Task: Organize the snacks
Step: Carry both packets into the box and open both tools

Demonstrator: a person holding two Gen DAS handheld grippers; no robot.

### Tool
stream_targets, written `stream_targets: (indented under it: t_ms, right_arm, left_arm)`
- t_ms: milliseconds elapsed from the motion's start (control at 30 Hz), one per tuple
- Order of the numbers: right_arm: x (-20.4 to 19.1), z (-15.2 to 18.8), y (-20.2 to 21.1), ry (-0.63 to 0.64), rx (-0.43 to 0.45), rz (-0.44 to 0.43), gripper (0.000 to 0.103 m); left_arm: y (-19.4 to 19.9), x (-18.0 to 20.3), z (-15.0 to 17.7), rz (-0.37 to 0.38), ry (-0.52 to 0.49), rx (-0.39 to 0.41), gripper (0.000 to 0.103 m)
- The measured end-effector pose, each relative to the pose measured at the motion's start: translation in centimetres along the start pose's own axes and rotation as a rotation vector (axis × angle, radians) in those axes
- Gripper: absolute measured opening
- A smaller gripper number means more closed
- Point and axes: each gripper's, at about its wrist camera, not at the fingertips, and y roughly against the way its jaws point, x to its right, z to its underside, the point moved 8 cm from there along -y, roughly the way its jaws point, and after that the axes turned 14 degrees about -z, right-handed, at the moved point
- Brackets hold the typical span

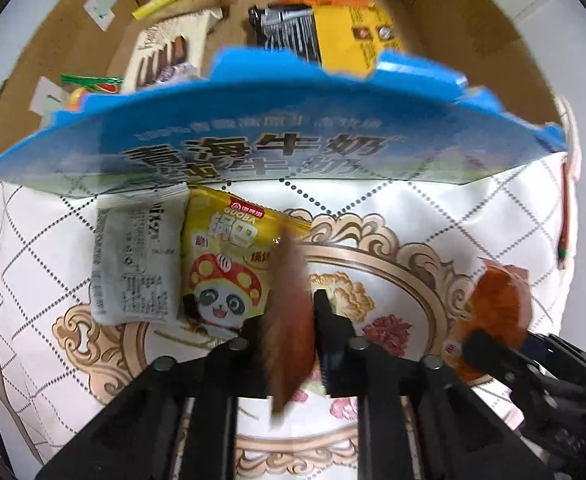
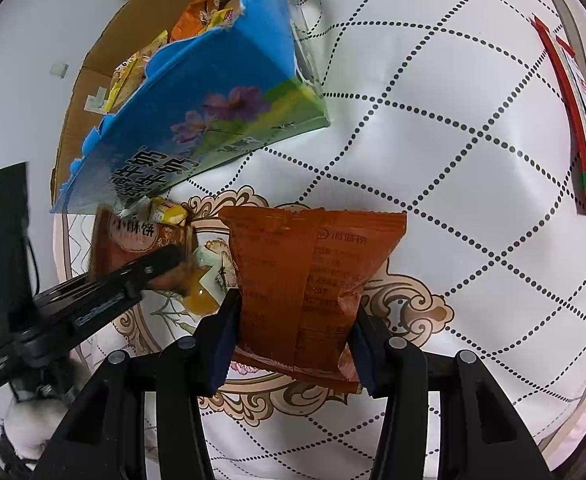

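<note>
In the left wrist view my left gripper (image 1: 289,328) is shut on a small brown biscuit packet (image 1: 289,304), seen edge-on and upright between the pads. The right wrist view shows the same left gripper (image 2: 165,264) pinching that brown packet (image 2: 129,240) just above the tablecloth. My right gripper (image 2: 293,340) is shut on a larger orange-brown snack packet (image 2: 305,280), its pads pressing both side edges. From the left wrist view that right gripper (image 1: 489,344) and its packet (image 1: 497,304) sit at the right. A yellow panda packet (image 1: 221,272) and a grey packet (image 1: 137,264) lie on the cloth.
A torn blue milk carton (image 1: 253,136) stands in front of a brown cardboard box (image 1: 473,20) that holds several snack packets. A yellow jelly cup (image 2: 201,300) lies under the left gripper. A red packet (image 2: 585,140) lies at the far right of the patterned tablecloth (image 2: 453,200).
</note>
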Motion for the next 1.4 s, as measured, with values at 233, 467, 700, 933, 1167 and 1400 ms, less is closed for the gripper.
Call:
stream_targets:
  t_ms: [233,467,700,933,1167,1400]
  right_arm:
    - [-1.7,0.3,0.9,0.032,0.011,-0.026,0.053]
    - [-6.3,-0.5,3.8,0.101,0.047,-0.094,0.053]
    - [-13.0,-6.5,8.9,0.22,0.128,-0.118,0.053]
    - [-14.7,-15.4,7.7,0.257,0.146,0.014,0.053]
    - [-13.3,-21.9,3.0,0.247,0.087,0.15,0.053]
    - [-10.3,-23.4,-0.1,0.182,0.017,0.234,0.07]
  left_arm:
    - [3.9,-2.1,1.3,0.066,0.054,0.06,0.012]
    - [10.5,-5.3,0.4,0.157,0.096,0.16,0.012]
    - [15.7,-7.0,-6.2,0.172,0.095,0.253,0.012]
    - [14.5,-10.1,-14.7,0.092,0.115,0.262,0.012]
    - [9.4,-12.8,-20.5,0.003,0.1,0.172,0.013]
    - [3.7,-13.6,-21.4,-0.061,0.092,0.041,0.024]
